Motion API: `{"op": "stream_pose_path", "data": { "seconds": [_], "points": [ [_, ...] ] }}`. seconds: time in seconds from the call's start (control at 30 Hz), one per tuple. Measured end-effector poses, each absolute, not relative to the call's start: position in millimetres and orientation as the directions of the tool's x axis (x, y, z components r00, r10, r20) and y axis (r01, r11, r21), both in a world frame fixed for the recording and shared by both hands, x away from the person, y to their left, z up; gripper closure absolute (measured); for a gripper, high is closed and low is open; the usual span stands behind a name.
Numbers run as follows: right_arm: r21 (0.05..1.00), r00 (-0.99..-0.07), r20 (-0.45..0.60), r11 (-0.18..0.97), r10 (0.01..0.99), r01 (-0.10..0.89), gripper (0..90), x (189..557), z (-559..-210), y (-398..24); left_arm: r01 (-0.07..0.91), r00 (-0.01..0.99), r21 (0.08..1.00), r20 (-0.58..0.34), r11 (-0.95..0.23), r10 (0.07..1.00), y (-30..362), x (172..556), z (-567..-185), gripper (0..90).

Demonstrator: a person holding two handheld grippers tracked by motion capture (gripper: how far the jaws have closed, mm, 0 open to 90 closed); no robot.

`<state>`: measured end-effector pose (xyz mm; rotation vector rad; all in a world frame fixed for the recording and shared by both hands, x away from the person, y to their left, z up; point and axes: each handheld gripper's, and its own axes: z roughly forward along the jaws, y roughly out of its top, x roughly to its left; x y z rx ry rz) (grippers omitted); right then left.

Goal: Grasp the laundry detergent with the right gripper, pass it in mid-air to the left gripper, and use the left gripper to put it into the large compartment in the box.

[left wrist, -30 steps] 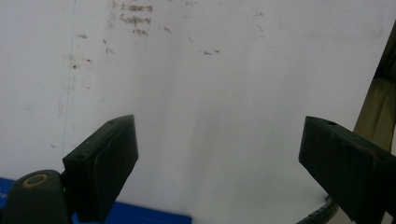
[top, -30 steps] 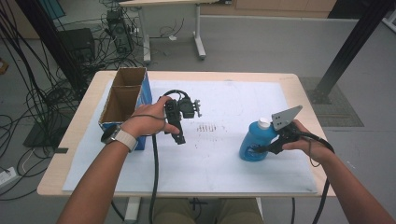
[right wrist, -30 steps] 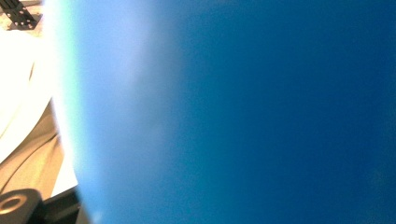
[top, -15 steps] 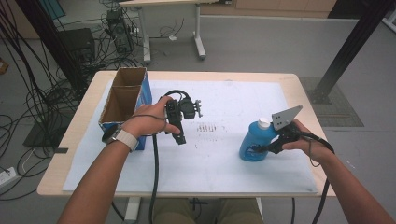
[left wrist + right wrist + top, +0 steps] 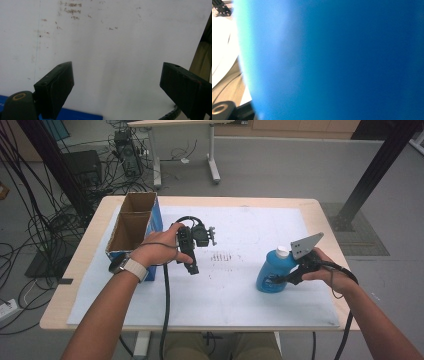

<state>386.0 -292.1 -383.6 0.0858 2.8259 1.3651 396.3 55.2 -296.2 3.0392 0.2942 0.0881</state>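
Right gripper (image 5: 276, 281) fingers clamp blue plastic bottle (image 5: 270, 271), right-centre, near white surface (image 5: 240, 305) edge. Left gripper (image 5: 192, 268) fingers wide open, empty, beside brown cardboard box (image 5: 131, 227).

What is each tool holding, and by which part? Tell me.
The right tool grips the blue bottle low on its body. The left tool is open and holds nothing.

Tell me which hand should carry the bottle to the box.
Right, probably. The right gripper is shut on the blue bottle standing on the mat, so it need only lift and carry. The left gripper hangs open and empty beside the cardboard box, well away from the bottle.
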Motion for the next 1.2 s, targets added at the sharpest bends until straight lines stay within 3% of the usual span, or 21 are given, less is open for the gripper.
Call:
{"op": "stream_pose_path", "data": {
  "seconds": [1.2],
  "points": [
    [0.779,-0.998,0.022,0.625,0.063,0.057,43.6,384.6,-383.0,-291.3,0.19,0.979,0.09,0.054,-0.978,0.195,56.2,396.1,-295.2,12.2]
  ]
}}
